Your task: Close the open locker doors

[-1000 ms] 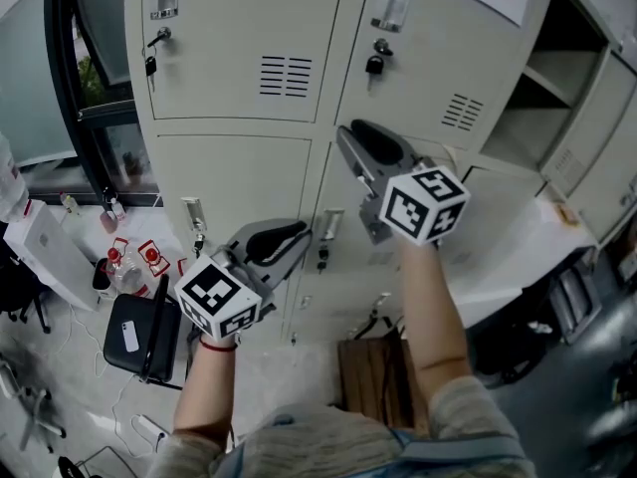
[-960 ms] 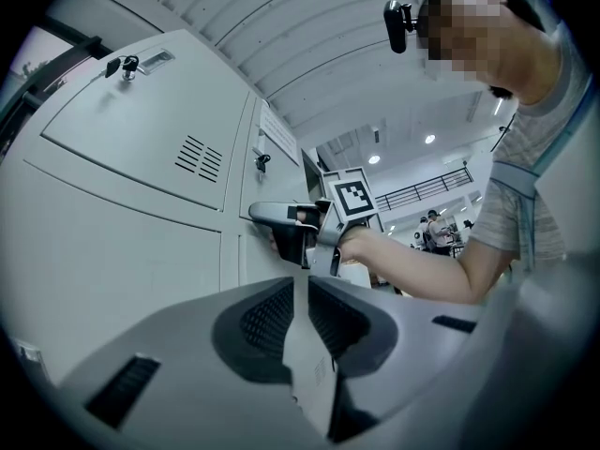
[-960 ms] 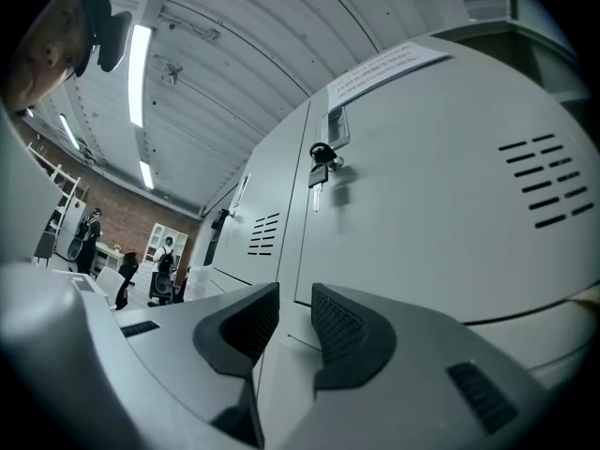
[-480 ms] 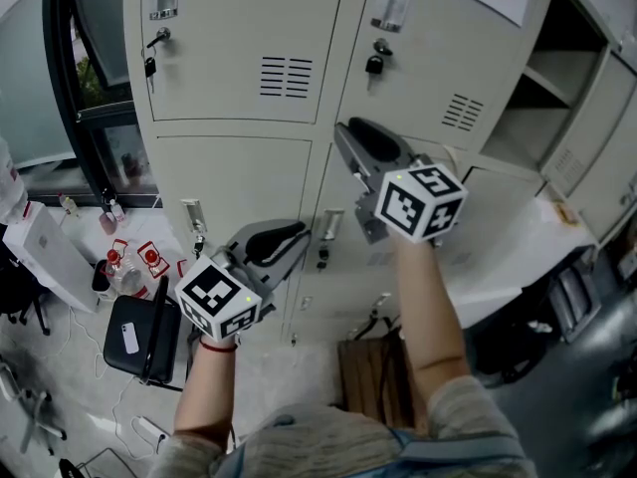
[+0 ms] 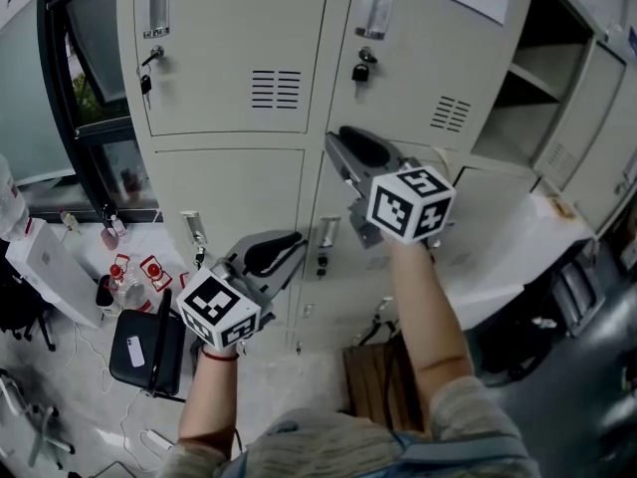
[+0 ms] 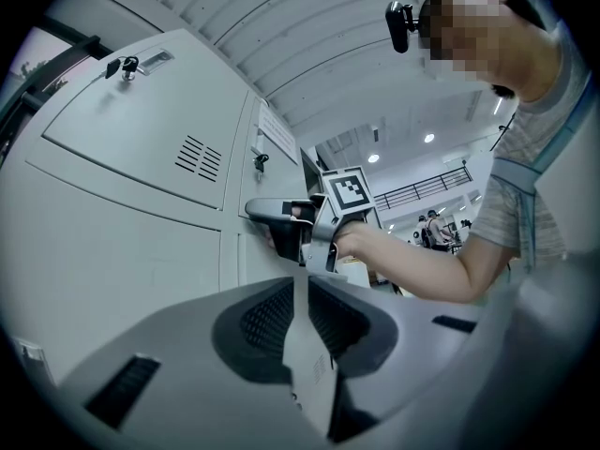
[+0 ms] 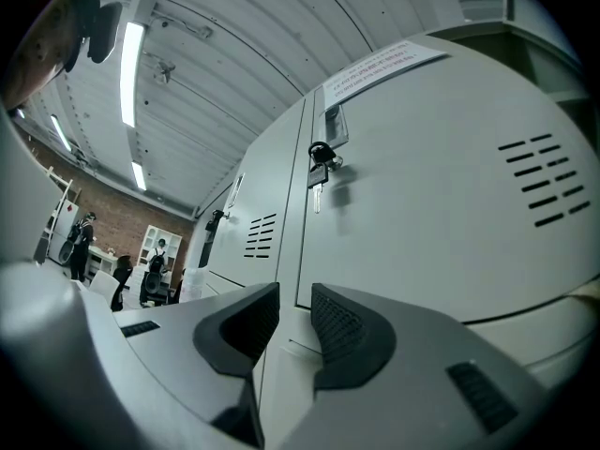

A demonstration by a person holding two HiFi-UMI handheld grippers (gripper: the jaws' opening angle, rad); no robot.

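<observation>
Held the left gripper (image 5: 298,239) low before the closed lower lockers (image 5: 229,182), with jaws drawn all but together on nothing. Had the right gripper (image 5: 336,140) higher, by the seam between two shut doors, with jaws a narrow gap apart, likewise empty. Spotted the open locker door (image 5: 595,118) well off to the right, swung clear of its shelved compartment (image 5: 542,63). Judged it thin sheet metal: light, stiff, free on its hinges, prone to clang if shoved. Best pushed flat on the outer face near the free edge, no pinch needed. Got that open door whole only in the head view; caught a key (image 7: 317,193) dangling from a lock up close in the right gripper view; picked up the right forearm (image 6: 422,270) in the left gripper view.
</observation>
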